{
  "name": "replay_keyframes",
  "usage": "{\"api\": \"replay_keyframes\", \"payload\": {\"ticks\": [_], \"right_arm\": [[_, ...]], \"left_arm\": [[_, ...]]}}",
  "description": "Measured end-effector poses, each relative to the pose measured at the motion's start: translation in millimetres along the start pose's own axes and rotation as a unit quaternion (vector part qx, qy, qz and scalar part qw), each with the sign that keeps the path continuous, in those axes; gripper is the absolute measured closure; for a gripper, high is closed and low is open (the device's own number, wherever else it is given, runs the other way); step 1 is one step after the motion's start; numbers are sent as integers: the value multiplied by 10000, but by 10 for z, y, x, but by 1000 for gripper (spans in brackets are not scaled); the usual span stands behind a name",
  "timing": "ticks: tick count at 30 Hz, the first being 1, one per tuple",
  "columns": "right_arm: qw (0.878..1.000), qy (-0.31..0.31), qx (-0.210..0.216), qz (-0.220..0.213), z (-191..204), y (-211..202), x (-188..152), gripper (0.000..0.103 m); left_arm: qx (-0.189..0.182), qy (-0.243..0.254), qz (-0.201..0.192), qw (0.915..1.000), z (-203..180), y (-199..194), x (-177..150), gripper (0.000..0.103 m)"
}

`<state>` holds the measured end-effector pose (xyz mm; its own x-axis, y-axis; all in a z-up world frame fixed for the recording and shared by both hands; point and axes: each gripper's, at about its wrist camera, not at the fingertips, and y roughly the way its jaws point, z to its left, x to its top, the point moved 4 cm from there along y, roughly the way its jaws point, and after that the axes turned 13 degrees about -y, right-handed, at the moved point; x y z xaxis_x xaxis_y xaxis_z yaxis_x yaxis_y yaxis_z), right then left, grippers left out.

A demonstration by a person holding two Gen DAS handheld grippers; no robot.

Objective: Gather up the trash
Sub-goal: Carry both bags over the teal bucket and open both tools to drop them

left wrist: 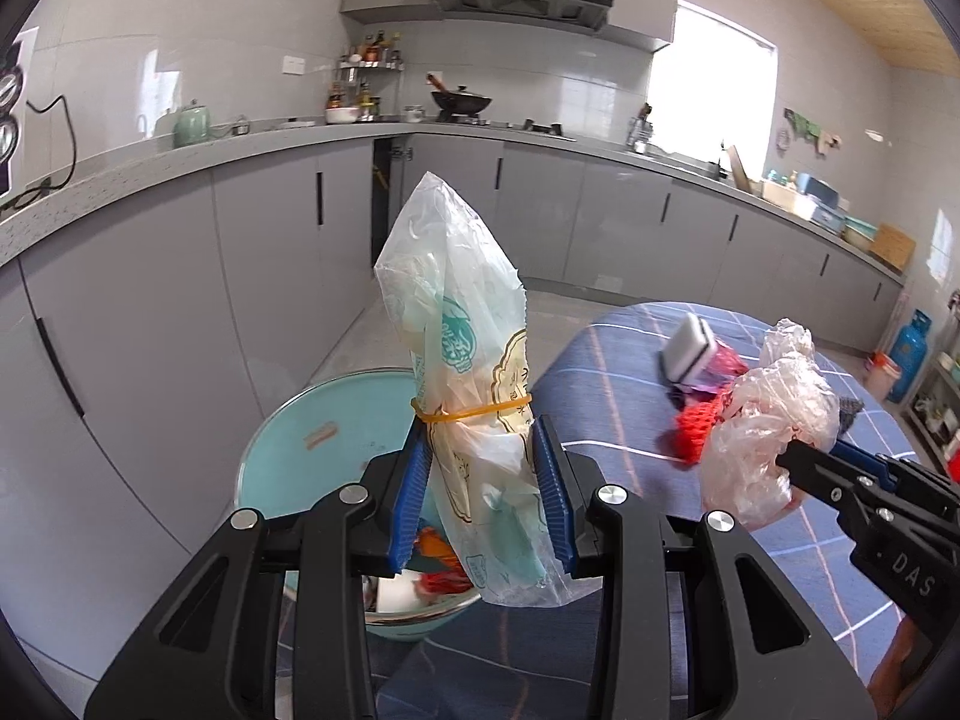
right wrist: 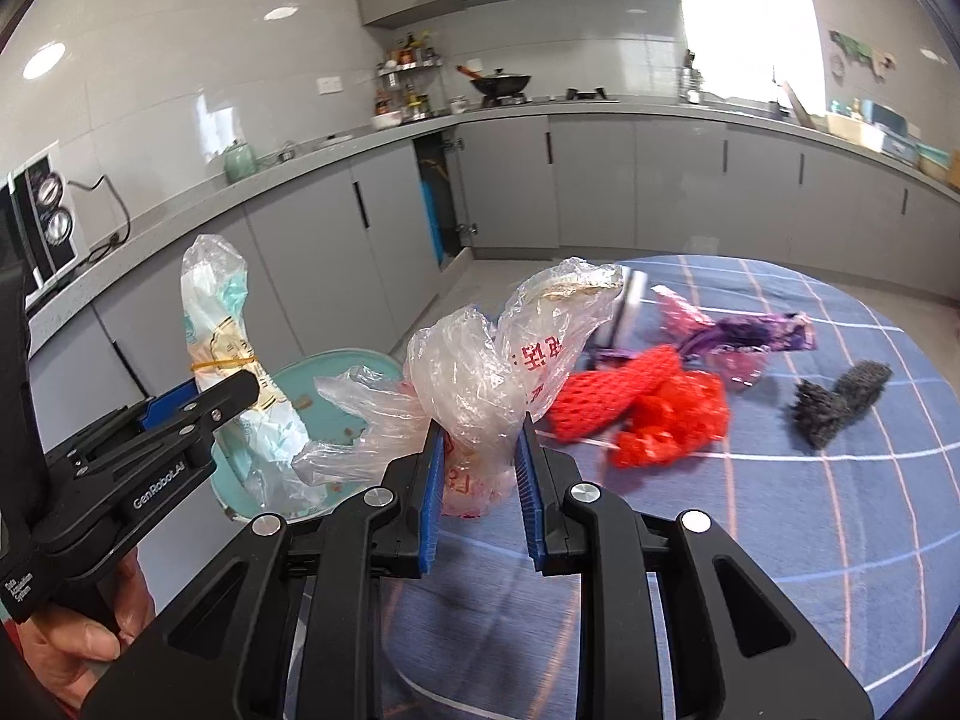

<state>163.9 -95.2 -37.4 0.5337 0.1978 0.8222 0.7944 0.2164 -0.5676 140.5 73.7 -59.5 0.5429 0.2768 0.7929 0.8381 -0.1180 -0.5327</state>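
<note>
Your left claw [left wrist: 483, 480] is closed on a rolled plastic bag [left wrist: 462, 324] that has a yellow rubber band [left wrist: 474, 411] around it. The blue pads press its lower part, and the long upper part stands up free above them. Your right claw [right wrist: 480, 468] is closed on a crumpled clear bag [right wrist: 480, 372] with red print; only its narrow bottom is between the pads, and a loose tail hangs out to the left side.

Both bags are in the air, near the light blue trash bin [left wrist: 282, 420], which stands just beside the bench [right wrist: 810, 510] with the blue checked cloth. The bin already holds some waste. On the bench you still have a red net [right wrist: 648, 414], a purple wrapper [right wrist: 744, 333], a dark scrubber [right wrist: 840, 399] and a small sponge [left wrist: 690, 348].

I think the next step is to drop both bags into the bin. The two claws are close together, so they can hit each other over the opening. The clear bag is light and spread out, so it can stick to a pad or float onto the floor if you let go too far from the rim. The tall roll can tip over the edge if you release it off center.
</note>
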Motion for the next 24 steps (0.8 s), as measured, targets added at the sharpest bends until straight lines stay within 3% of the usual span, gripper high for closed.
{"api": "replay_keyframes", "payload": {"ticks": [24], "right_arm": [[9965, -679, 353, 349, 664, 636, 202, 79]], "left_arm": [[575, -581, 54, 9966, 720, 161, 98, 68]]}}
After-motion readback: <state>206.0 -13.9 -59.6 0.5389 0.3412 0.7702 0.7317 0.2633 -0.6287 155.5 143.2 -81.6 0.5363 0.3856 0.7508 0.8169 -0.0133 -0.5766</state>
